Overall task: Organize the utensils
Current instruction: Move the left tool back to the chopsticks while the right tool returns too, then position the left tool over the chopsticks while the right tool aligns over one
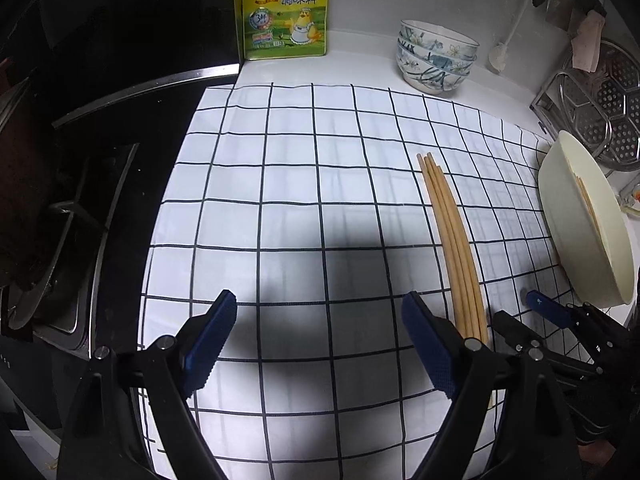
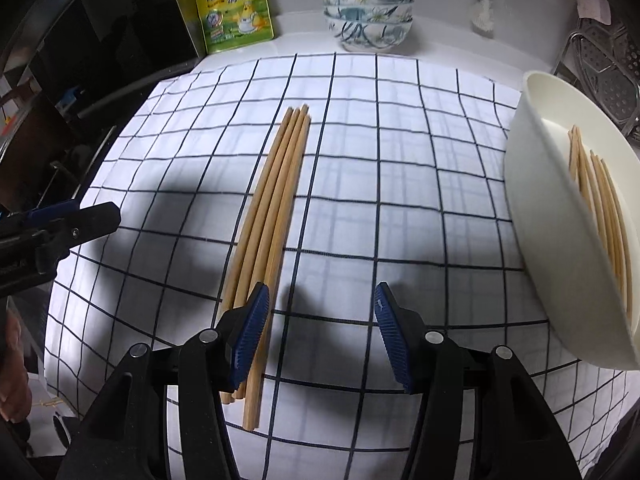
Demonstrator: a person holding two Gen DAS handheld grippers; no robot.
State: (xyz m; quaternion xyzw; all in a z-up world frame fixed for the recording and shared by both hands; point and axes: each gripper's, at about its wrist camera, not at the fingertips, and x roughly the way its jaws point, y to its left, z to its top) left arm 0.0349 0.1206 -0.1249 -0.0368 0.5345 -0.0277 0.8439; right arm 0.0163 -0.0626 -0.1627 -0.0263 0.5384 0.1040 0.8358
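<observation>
Right wrist view — right gripper (image 2: 320, 332) agape, empty, beside chopsticks (image 2: 272, 216).

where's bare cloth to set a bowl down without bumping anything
The widest bare checked cloth runs from the chopsticks to the stove edge. A narrower strip lies between chopsticks and the white tray. The back, by the stacked bowls, is crowded.

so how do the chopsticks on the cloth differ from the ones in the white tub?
The chopsticks on the cloth lie flat in a tight bundle on the checked cloth, beside the open right gripper. The chopsticks in the tub rest inside the tilted white tub, slightly fanned and partly hidden by its wall. The cloth bundle shows about four full lengths; the tub's count is unclear. Both sets look like the same plain light wood.
</observation>
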